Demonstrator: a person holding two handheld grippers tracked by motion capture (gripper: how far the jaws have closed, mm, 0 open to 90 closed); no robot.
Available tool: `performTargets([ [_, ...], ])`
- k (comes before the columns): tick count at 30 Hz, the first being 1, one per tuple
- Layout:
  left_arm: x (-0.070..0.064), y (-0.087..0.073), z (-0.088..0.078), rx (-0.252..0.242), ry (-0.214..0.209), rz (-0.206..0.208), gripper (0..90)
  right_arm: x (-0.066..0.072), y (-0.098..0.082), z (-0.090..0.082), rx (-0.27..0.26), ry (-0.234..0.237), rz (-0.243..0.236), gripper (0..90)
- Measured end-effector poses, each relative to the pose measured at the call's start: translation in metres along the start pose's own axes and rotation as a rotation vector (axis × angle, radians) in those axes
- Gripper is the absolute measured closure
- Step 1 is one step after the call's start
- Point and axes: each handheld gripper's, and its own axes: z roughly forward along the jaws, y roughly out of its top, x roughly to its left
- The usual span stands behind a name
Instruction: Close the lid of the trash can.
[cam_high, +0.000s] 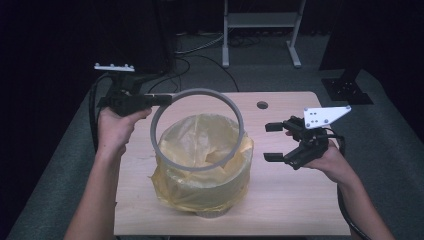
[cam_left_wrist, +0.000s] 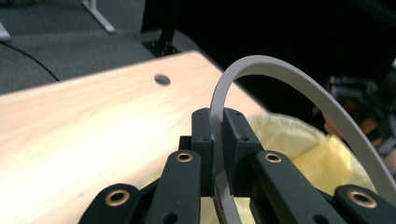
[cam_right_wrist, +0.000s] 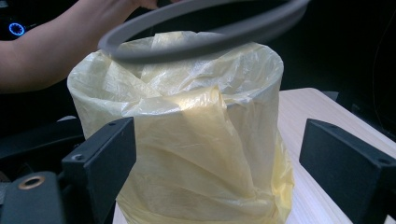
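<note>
Landmark: one small bin (cam_high: 202, 197) lined with one yellow bag (cam_high: 200, 145), standing near the middle of the wooden bench (cam_high: 280, 200).
Ring: one grey ring (cam_high: 239, 112), held in the air just above the bin's mouth, tilted, not touching the bag as far as can be told.
Left tool: the left tool (cam_high: 162, 99) is to the left of the bin, jaws clamped on the ring's left edge; its own view shows the band pinched between both pads.
Right tool: the right tool (cam_high: 274, 142) is to the right of the bin, jaws wide apart and holding nothing, facing the bag's side.
Handling, ring: judged stiff and light; a thin band, best pinched across its wall at the rim.
Handling, bag: thin, soft, crinkled film, likely slippery and easily torn; best taken at the folded-over edge.
Count: one bin, one bag, one ring, two tools.
</note>
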Motion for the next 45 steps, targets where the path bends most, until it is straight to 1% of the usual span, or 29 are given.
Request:
performTargets([
  [5,-0.007,-0.007,0.012,0.049,-0.018,0.017,83.4,0.001,0.001,-0.001,0.001,-0.002,-0.001,9.6],
  [9,-0.011,-0.010,0.013,0.063,-0.015,0.031,83.4,0.001,0.002,-0.002,-0.001,-0.003,-0.003,9.6],
  [10,-0.012,-0.011,0.014,0.075,-0.005,0.038,83.3,0.000,0.002,-0.002,-0.001,-0.004,-0.003,9.6],
  [12,-0.013,-0.012,0.016,0.091,-0.009,0.040,83.2,0.001,0.002,-0.001,0.001,-0.002,-0.004,9.6],
  [13,-0.013,-0.012,0.016,0.091,-0.009,0.040,83.2,0.001,0.002,-0.001,0.001,-0.002,-0.004,9.6],
  [14,-0.015,-0.013,0.018,0.105,0.009,0.058,83.2,0.001,0.003,-0.001,0.001,0.000,-0.006,9.6],
  [16,-0.015,-0.014,0.022,0.125,0.031,0.067,83.0,0.001,0.003,-0.001,-0.003,-0.001,-0.003,9.6],
  [17,-0.016,-0.015,0.024,0.145,0.039,0.072,83.0,0.001,0.003,-0.001,-0.001,-0.002,-0.005,9.6],
  [18,-0.016,-0.015,0.025,0.153,0.039,0.076,82.9,0.001,0.003,-0.001,-0.001,-0.002,-0.004,9.6],
  [19,-0.016,-0.015,0.025,0.153,0.039,0.076,82.9,0.001,0.003,-0.001,-0.001,-0.002,-0.004,9.6],
  [21,-0.017,-0.015,0.025,0.167,0.050,0.094,82.8,0.001,0.002,-0.002,0.001,-0.003,-0.005,9.6],
  [23,-0.018,-0.015,0.025,0.168,0.054,0.102,82.8,0.001,0.003,-0.002,-0.002,-0.003,-0.004,9.6],
  [26,-0.018,-0.016,0.025,0.165,0.054,0.111,82.5,0.001,0.003,-0.002,-0.003,-0.003,-0.004,9.6],
  [29,-0.018,-0.016,0.024,0.149,0.043,0.121,81.4,0.000,0.004,-0.001,-0.003,-0.003,-0.005,9.6],
  [30,-0.019,-0.015,0.023,0.140,0.033,0.121,79.4,0.001,0.005,-0.001,-0.004,-0.003,-0.002,9.6],
  [32,-0.019,-0.015,0.022,0.128,0.008,0.121,69.6,0.000,0.006,0.000,-0.006,-0.001,-0.003,9.6],
  [34,-0.019,-0.015,0.022,0.121,0.002,0.124,61.8,0.000,0.008,0.001,-0.005,0.001,-0.002,9.6],
  [35,-0.020,-0.015,0.022,0.119,-0.008,0.122,59.2,0.000,0.009,0.002,-0.008,0.002,-0.006,9.6],
  [36,-0.020,-0.015,0.022,0.119,-0.008,0.122,55.0,0.000,0.009,0.002,-0.008,0.002,-0.006,9.6],
  [37,-0.021,-0.015,0.021,0.109,-0.006,0.124,48.7,0.000,0.011,0.004,-0.007,0.004,-0.007,9.6],
  [38,-0.021,-0.015,0.021,0.109,-0.006,0.124,45.6,0.000,0.011,0.004,-0.007,0.004,-0.007,9.6],
  [39,-0.022,-0.015,0.019,0.096,-0.007,0.135,42.0,-0.001,0.014,0.006,-0.009,0.005,-0.008,9.6],
  [40,-0.022,-0.015,0.019,0.096,-0.007,0.135,36.1,-0.001,0.014,0.006,-0.009,0.005,-0.008,9.6],
  [41,-0.022,-0.015,0.019,0.088,0.000,0.142,32.3,-0.004,0.018,0.010,-0.008,0.007,-0.003,9.6],
  [43,-0.022,-0.015,0.019,0.083,0.013,0.156,27.2,-0.007,0.022,0.014,-0.005,0.004,-0.004,9.6],
  [45,-0.022,-0.015,0.021,0.085,0.019,0.164,26.1,-0.012,0.026,0.020,-0.005,0.006,0.000,9.6],
])
